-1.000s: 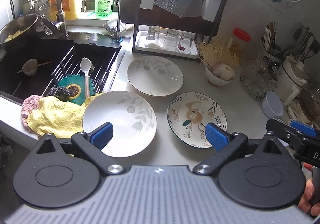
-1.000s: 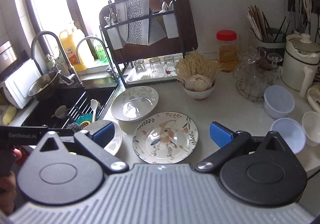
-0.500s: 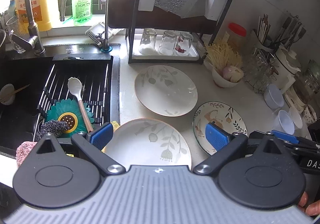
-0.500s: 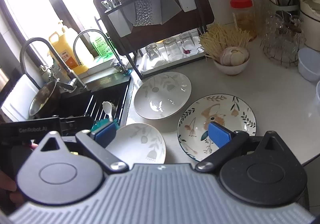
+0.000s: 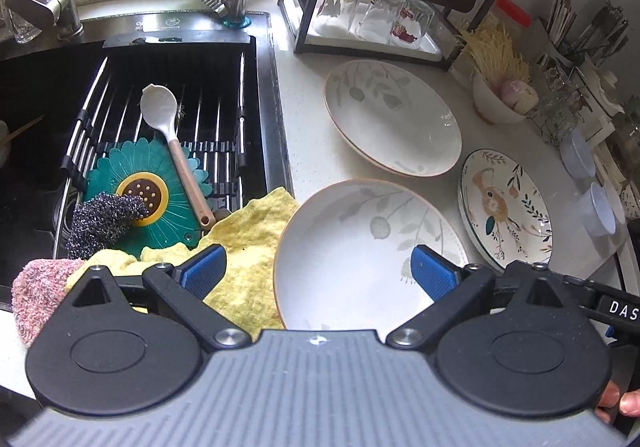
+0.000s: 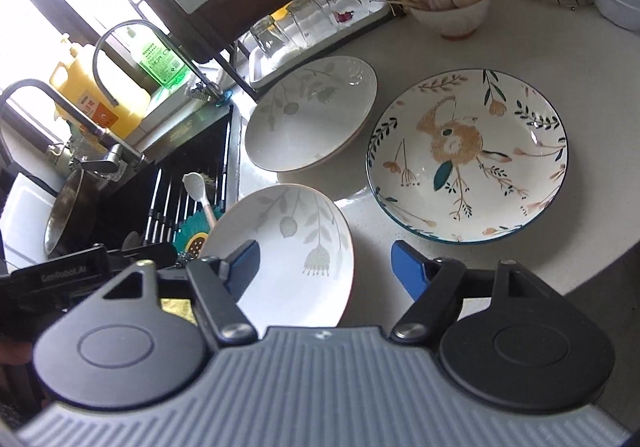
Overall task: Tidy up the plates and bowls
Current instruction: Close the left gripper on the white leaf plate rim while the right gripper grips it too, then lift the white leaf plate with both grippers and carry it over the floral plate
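You lowered both open claws, left (image 5: 316,273) and right (image 6: 324,267), toward the near plate (image 5: 360,259), now between their pads, ungrasped.

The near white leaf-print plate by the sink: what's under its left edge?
The near white leaf-print plate overlaps a crumpled yellow dishcloth at its left rim. How far the cloth reaches underneath is hidden.

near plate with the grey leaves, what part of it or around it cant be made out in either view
- Left wrist view: near edge of the near plate is hidden behind the left gripper body.
- Right wrist view: its lower edge is hidden behind the right gripper.
- Yellow cloth: whether the plate rests on it or only beside it cannot be told.
- Bottle label: print too small to read.
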The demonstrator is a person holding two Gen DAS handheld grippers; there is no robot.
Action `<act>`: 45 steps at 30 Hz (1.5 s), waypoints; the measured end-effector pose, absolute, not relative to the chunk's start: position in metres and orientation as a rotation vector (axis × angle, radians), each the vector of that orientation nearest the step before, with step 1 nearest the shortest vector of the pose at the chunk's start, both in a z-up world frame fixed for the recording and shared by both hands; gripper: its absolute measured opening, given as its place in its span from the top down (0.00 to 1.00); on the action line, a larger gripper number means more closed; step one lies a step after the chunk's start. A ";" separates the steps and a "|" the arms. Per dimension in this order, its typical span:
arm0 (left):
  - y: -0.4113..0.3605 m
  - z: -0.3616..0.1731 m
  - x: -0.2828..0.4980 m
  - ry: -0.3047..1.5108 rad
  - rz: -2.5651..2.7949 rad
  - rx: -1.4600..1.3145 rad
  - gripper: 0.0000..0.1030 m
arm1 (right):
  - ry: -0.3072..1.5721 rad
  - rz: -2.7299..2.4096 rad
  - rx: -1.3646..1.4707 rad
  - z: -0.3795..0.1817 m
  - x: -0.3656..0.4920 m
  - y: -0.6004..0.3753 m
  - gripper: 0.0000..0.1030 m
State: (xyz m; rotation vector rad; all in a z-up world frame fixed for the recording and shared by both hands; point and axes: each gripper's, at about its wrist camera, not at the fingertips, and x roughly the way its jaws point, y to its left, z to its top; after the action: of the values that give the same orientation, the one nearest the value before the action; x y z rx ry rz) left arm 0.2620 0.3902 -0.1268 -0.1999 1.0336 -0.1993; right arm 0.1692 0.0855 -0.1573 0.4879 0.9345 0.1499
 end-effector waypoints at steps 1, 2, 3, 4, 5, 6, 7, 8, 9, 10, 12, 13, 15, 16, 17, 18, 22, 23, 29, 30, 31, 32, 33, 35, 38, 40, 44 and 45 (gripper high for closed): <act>0.392 -0.131 0.262 1.035 -0.206 -0.211 0.04 | 0.944 0.146 0.491 -0.163 0.170 0.087 0.34; 0.394 -0.136 0.263 1.039 -0.211 -0.221 0.04 | 0.955 0.142 0.497 -0.168 0.171 0.088 0.37; 0.395 -0.139 0.263 1.039 -0.216 -0.230 0.04 | 0.966 0.137 0.501 -0.174 0.172 0.088 0.42; 0.397 -0.144 0.265 1.041 -0.225 -0.238 0.05 | 0.969 0.132 0.503 -0.178 0.174 0.089 0.44; 0.398 -0.147 0.266 1.047 -0.228 -0.238 0.07 | 0.965 0.121 0.504 -0.182 0.174 0.089 0.44; 0.399 -0.151 0.268 1.055 -0.230 -0.238 0.14 | 0.962 0.107 0.508 -0.185 0.174 0.089 0.44; 0.399 -0.155 0.270 1.064 -0.230 -0.239 0.19 | 0.963 0.097 0.517 -0.189 0.175 0.089 0.45; 0.400 -0.159 0.271 1.069 -0.228 -0.243 0.22 | 0.964 0.088 0.530 -0.192 0.176 0.090 0.45; 0.402 -0.163 0.273 1.073 -0.229 -0.249 0.28 | 0.963 0.089 0.546 -0.194 0.176 0.090 0.51; 0.404 -0.166 0.275 1.078 -0.234 -0.258 0.34 | 0.961 0.096 0.565 -0.197 0.178 0.091 0.56; 0.406 -0.173 0.279 1.088 -0.238 -0.283 0.43 | 0.966 0.106 0.583 -0.203 0.179 0.094 0.59; 0.407 -0.177 0.281 1.092 -0.238 -0.289 0.50 | 0.968 0.108 0.587 -0.205 0.180 0.095 0.67; 0.408 -0.183 0.283 1.094 -0.235 -0.291 0.60 | 0.972 0.095 0.599 -0.210 0.182 0.096 0.74; 0.408 -0.186 0.285 1.095 -0.238 -0.290 0.68 | 0.971 0.093 0.606 -0.212 0.182 0.096 0.75; 0.408 -0.188 0.285 1.096 -0.239 -0.291 0.72 | 0.972 0.091 0.609 -0.214 0.182 0.096 0.77; 0.409 -0.190 0.285 1.097 -0.240 -0.296 0.77 | 0.975 0.090 0.606 -0.216 0.183 0.096 0.81; 0.408 -0.193 0.285 1.102 -0.263 -0.302 0.82 | 0.984 0.090 0.603 -0.217 0.184 0.098 0.83; 0.408 -0.192 0.286 1.105 -0.263 -0.300 0.82 | 0.991 0.086 0.607 -0.217 0.185 0.097 0.83; 0.407 -0.179 0.281 1.118 -0.264 -0.266 0.82 | 1.016 0.090 0.592 -0.204 0.186 0.100 0.83; 0.408 -0.177 0.280 1.120 -0.262 -0.267 0.82 | 1.015 0.092 0.580 -0.200 0.187 0.101 0.83; 0.409 -0.173 0.279 1.120 -0.261 -0.273 0.82 | 1.014 0.093 0.568 -0.196 0.187 0.102 0.83; 0.410 -0.170 0.277 1.119 -0.260 -0.279 0.82 | 1.012 0.095 0.556 -0.192 0.188 0.104 0.83; 0.412 -0.167 0.275 1.117 -0.259 -0.284 0.82 | 1.011 0.098 0.549 -0.187 0.188 0.104 0.83; 0.416 -0.159 0.271 1.113 -0.258 -0.303 0.82 | 1.015 0.109 0.534 -0.180 0.188 0.106 0.83; 0.421 -0.147 0.268 1.111 -0.259 -0.331 0.82 | 1.023 0.122 0.531 -0.166 0.189 0.107 0.83; 0.423 -0.136 0.266 1.100 -0.262 -0.330 0.82 | 1.013 0.133 0.520 -0.154 0.190 0.110 0.83; 0.427 -0.118 0.265 1.066 -0.261 -0.344 0.82 | 0.992 0.151 0.493 -0.133 0.193 0.114 0.83; 0.429 -0.114 0.265 1.061 -0.255 -0.355 0.82 | 0.992 0.156 0.490 -0.130 0.194 0.115 0.83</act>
State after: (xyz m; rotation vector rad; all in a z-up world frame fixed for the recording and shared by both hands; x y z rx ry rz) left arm 0.2654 0.4288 -0.1143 -0.3549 1.0609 -0.2548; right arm 0.1939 0.1149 -0.1297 0.4900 0.9922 0.1557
